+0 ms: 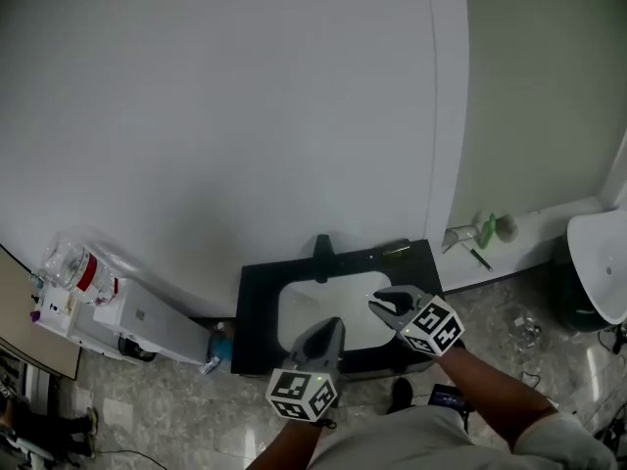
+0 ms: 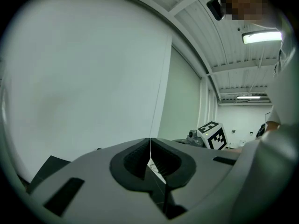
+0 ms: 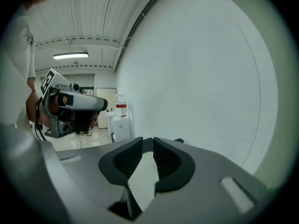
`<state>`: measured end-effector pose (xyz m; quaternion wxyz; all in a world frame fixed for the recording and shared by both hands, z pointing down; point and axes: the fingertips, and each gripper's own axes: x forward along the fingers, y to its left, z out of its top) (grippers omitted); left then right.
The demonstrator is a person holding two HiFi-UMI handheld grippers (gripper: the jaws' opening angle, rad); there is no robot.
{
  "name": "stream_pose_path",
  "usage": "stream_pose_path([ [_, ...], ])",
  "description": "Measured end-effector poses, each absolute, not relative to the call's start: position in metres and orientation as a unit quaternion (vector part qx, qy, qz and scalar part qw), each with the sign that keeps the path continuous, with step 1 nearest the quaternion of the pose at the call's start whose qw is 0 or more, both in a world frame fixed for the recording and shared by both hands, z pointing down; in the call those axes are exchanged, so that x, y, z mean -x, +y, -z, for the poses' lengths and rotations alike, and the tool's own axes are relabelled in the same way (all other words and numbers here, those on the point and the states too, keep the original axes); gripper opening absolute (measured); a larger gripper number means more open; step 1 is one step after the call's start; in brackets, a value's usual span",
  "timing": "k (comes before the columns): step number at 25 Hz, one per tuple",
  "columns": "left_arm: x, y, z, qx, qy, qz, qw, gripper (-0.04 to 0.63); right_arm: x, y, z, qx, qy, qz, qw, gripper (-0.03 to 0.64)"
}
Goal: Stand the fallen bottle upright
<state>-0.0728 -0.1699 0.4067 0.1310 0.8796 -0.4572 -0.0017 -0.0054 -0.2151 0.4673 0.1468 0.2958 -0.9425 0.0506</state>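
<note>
Left gripper [image 2: 150, 144]: fingers clenched, empty. Right gripper [image 3: 148, 147]: fingers slightly parted (nothing between). White basin [image 1: 299, 309] lies below both fingertips.

You can read no words or numbers here. The red label on the water jug [image 1: 71, 262], at the lower left, is too small to read.

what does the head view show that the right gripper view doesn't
Only the head view: the black counter with its white sink, the faucet, and a green bottle off to the right. Only the right gripper view: a ceiling light, and up close the right gripper, jaws slightly apart, empty. Both: the white wall, the left gripper and the water dispenser.
</note>
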Motion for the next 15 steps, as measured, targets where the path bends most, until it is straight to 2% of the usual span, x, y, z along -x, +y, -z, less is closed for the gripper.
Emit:
stream_pose_path([
  [6, 0.058, -0.242, -0.42, -0.857, -0.496, -0.004, 0.14, 0.008, -0.009, -0.309, -0.503, -0.242, -0.949, -0.054, 0.196, 0.071],
  [11, 0.072, -0.286, -0.431, -0.842, -0.518, -0.009, 0.152, 0.009, -0.002, -0.37, -0.536, -0.214, -0.945, -0.058, 0.239, 0.087],
  [15, 0.075, -0.309, -0.453, -0.834, -0.524, -0.013, 0.172, 0.009, -0.001, -0.397, -0.572, -0.188, -0.935, -0.052, 0.296, 0.104],
])
